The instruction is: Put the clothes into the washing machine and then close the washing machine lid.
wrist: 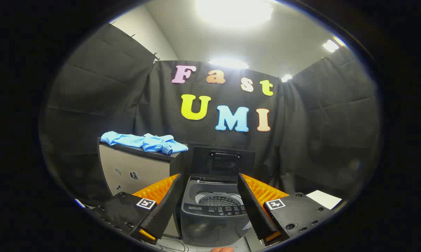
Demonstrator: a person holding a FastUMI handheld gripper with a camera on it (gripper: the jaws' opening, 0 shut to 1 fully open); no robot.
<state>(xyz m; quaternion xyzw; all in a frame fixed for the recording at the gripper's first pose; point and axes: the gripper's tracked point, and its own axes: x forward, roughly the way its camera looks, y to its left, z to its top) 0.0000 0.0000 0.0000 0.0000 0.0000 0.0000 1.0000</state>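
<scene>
While the gripper (210, 206) stands spread wide with nothing between its fingers, the washing machine (212, 213) sits just ahead between them, lid (223, 162) raised upright at the back and the drum (217, 200) bare. To begin well, I judge it should swing toward the blue clothes (144, 141) heaped on the grey cabinet (137, 171) beside the machine, then pinch a thick fold near the cabinet's edge. A white sheet (323, 198) lies off to the other side, and nothing seems to block the reach

The washing machine (212, 213) panel's print is too small to read.
</scene>
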